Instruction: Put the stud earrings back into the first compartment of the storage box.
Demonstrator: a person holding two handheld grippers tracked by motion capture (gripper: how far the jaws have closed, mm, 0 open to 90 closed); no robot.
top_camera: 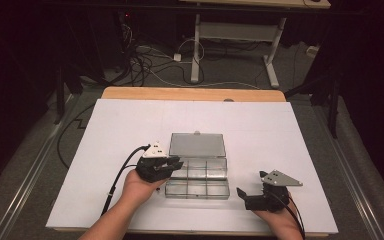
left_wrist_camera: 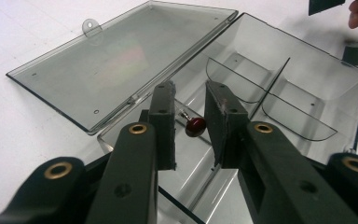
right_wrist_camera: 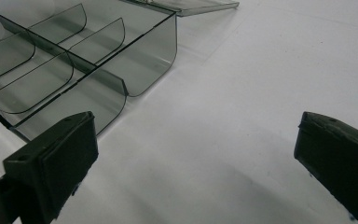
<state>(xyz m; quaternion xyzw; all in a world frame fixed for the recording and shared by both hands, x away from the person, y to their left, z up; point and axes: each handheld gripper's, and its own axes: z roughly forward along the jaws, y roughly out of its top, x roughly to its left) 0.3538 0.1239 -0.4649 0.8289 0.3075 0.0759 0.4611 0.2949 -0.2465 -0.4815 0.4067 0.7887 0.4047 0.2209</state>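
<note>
The left gripper [left_wrist_camera: 189, 123] hangs over the near-left corner of the clear compartment box [top_camera: 198, 175], jaws drawn in to a narrow gap, and right between the pads, not touched by either, sits a small dark red bead [left_wrist_camera: 196, 126] with a thin metal pin sticking out of it. It lies on the floor of that corner compartment, with the box's lid [left_wrist_camera: 116, 60] folded flat open on the white table [top_camera: 120, 125] behind. By the look of it this bead is tiny, hard and very light, with a round glossy body that may well squirt out sideways if the pads close off-centre. The sensible hold seems to be across the widest part of the red ball, pads square on both sides, leaving the fine pin alone since it looks bendable and too slim to pinch. The smooth plastic floor offers no grip, so a nudge could send it rolling to a wall. Over on the other side, the right gripper [right_wrist_camera: 198, 154] waits above bare table just beside the box's right end, jaws spread wide, holding nothing.
</note>
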